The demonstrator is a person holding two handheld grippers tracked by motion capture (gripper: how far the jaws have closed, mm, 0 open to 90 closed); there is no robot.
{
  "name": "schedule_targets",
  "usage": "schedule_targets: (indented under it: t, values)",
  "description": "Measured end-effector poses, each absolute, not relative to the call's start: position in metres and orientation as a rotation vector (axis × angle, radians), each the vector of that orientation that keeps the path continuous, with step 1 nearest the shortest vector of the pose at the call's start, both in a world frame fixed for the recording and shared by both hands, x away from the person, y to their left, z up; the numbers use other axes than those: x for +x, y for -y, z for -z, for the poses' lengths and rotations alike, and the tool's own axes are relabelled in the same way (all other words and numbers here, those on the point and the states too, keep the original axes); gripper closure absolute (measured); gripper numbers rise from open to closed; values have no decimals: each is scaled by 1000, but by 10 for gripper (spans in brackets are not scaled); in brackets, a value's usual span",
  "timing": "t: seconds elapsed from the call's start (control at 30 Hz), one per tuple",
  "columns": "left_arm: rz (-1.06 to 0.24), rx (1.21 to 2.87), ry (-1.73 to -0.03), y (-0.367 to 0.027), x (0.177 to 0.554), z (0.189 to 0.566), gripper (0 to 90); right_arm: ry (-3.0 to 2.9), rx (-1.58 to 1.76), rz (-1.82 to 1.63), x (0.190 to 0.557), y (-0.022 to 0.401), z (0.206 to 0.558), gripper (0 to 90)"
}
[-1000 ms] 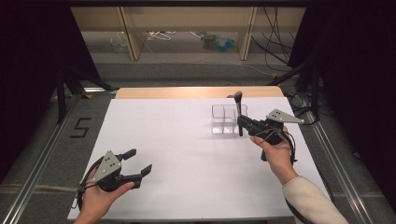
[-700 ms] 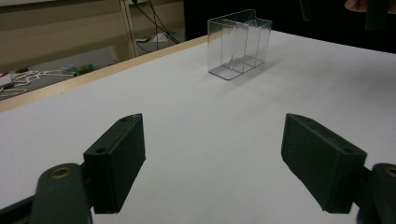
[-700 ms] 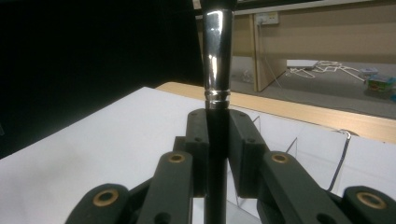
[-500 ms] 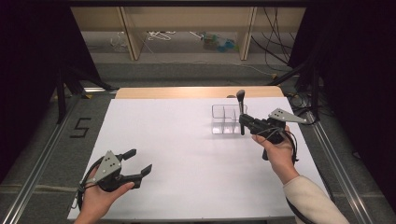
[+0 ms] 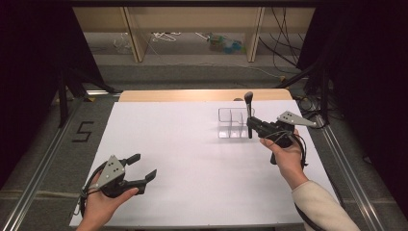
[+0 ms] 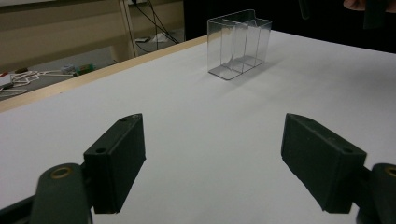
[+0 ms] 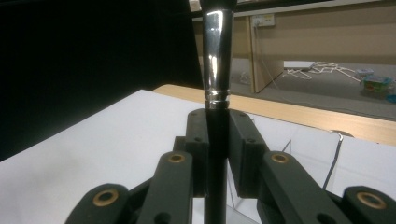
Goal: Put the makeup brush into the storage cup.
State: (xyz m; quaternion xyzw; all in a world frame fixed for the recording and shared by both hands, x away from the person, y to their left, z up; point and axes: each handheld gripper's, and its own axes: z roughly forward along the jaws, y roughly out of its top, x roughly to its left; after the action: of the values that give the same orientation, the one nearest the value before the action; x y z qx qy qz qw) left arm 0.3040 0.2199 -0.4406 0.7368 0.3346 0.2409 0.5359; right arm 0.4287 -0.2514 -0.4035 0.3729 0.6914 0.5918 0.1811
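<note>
A makeup brush (image 5: 248, 113) with a black handle and a silver ferrule (image 7: 216, 56) stands upright in my right gripper (image 5: 252, 126), whose jaws are shut on the handle. The brush hangs just above the right end of a clear plastic organiser (image 5: 233, 123) with several compartments, which sits on the white table (image 5: 192, 154) at the far right. My left gripper (image 5: 142, 166) rests low over the table's near left part, jaws wide open with nothing between them. In the left gripper view the organiser (image 6: 239, 44) stands well ahead of the open gripper (image 6: 212, 161).
A wooden strip (image 5: 202, 95) runs along the table's far edge. Metal rails (image 5: 41, 168) flank both sides, and a mark shaped like a 5 (image 5: 82, 131) lies on the floor at the left. Shelving with cables stands beyond.
</note>
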Motion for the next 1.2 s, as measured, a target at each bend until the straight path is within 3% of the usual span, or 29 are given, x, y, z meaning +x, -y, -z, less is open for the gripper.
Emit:
schedule_targets:
  t: [1.2]
  values:
    - [-574,1755,-797,-220,304,441,217,-1911,1056,-1673,435,250,398,796]
